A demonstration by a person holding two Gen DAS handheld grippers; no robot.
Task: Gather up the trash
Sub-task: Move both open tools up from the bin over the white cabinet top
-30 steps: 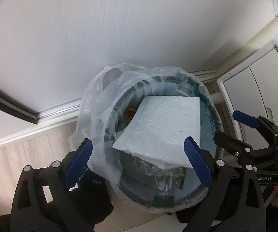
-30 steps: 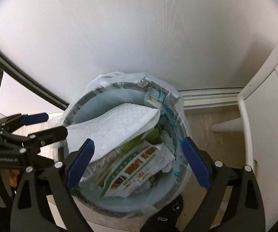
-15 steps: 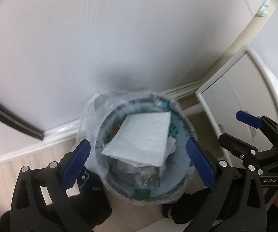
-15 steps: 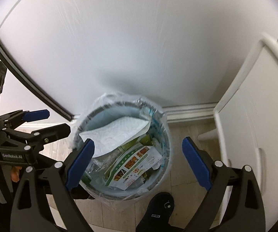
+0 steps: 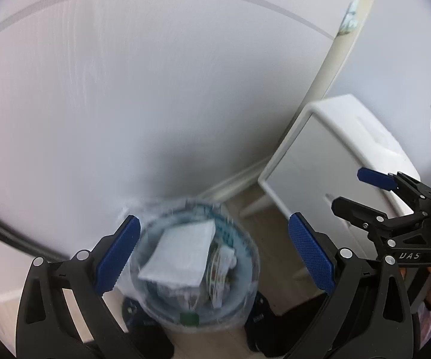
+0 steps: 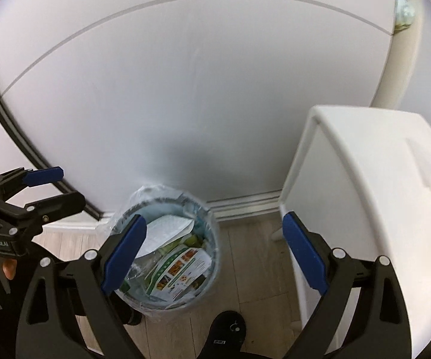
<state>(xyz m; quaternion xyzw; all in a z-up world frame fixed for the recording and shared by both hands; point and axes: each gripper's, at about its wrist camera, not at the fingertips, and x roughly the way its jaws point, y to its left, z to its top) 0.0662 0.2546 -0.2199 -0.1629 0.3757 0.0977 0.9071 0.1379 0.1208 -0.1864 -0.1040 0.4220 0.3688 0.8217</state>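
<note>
The left gripper [image 5: 214,257] and right gripper [image 6: 214,252] both hang wide open, empty, above the lined bin [image 6: 208,282] (paper-stuffed). A white cabinet [image 6: 365,209] stands just beside it, against the wall [image 6: 185,89].

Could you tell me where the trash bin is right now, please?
The trash bin stands on the floor against the wall, left of the white cabinet, below both open grippers.

home room, wood floor [image 6: 245,257], white cabinet [image 6: 365,197]

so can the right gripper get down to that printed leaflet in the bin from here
Probably yes. The right gripper hangs open above the bin, and the leaflet lies on top. Only the white sheet overlaps its far edge, and the bin's mouth is uncovered.
</note>
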